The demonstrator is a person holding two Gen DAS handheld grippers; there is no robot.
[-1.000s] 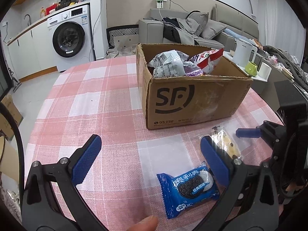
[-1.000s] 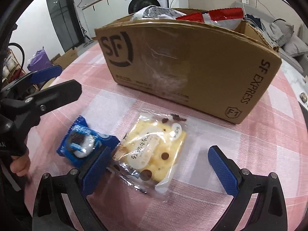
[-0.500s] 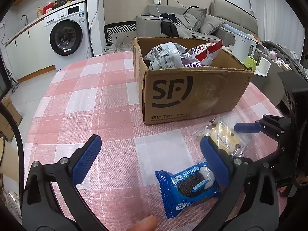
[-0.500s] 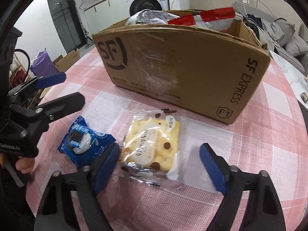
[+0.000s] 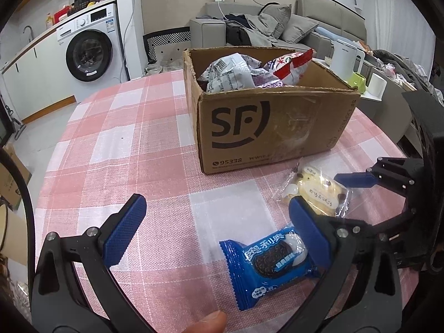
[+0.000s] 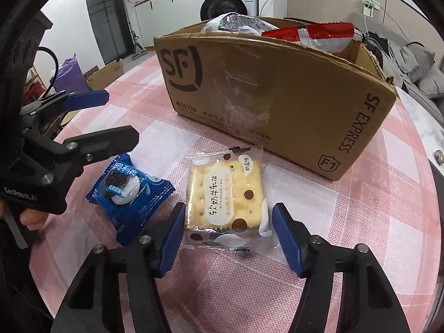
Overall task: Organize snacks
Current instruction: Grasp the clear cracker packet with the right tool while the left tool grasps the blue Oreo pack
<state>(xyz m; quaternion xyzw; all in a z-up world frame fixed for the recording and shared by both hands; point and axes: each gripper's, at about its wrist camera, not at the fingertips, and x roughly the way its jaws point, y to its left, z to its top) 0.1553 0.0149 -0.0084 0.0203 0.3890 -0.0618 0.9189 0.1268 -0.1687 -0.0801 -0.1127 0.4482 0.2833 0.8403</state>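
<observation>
Left gripper [image 5: 216, 230] hovers, jaws spread, blue Oreo packet [image 5: 273, 263] by its right pad | Right gripper [image 6: 229, 231], jaws just closing, brackets the cracker packet [image 6: 226, 191], not yet pinched | Step: pickup; next, squeeze, lift into cardboard box [image 6: 277, 88].

A blue cookie packet [image 5: 273, 263], printed with a dark sandwich cookie and white cream, is lying flat on the pink-checked table [image 5: 133, 155]. Just beside it, not touching, a clear-wrapped cracker pack [image 6: 226, 193] is lying flat too, showing a pale yellow square cracker with brown dots and a white label. Behind both, an open brown cardboard box [image 6: 277, 88] is standing upright, holding a grey-and-white bag [image 5: 230, 75] and a red-and-white bag [image 5: 288, 65] that are sticking up above its rim.
</observation>
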